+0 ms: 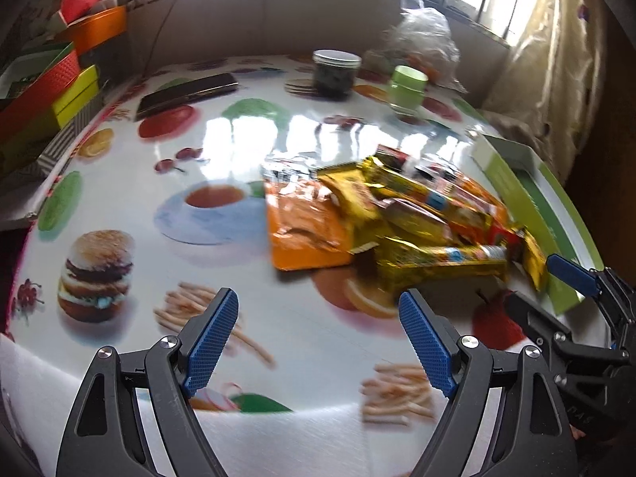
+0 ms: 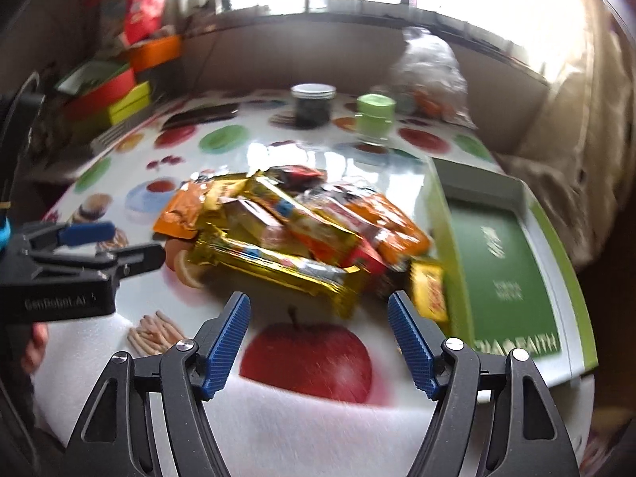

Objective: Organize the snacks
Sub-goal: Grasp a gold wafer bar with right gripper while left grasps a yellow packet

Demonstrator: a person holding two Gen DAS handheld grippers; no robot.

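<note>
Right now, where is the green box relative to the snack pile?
The green box lies open on the table's right side in the right wrist view, directly beside the snack pile, with a small yellow packet leaning against its near-left edge.

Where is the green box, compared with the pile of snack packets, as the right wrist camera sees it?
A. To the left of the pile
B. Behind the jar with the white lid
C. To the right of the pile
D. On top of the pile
C. In the right wrist view the green box lies open on the table just right of the pile of snack packets.
</note>
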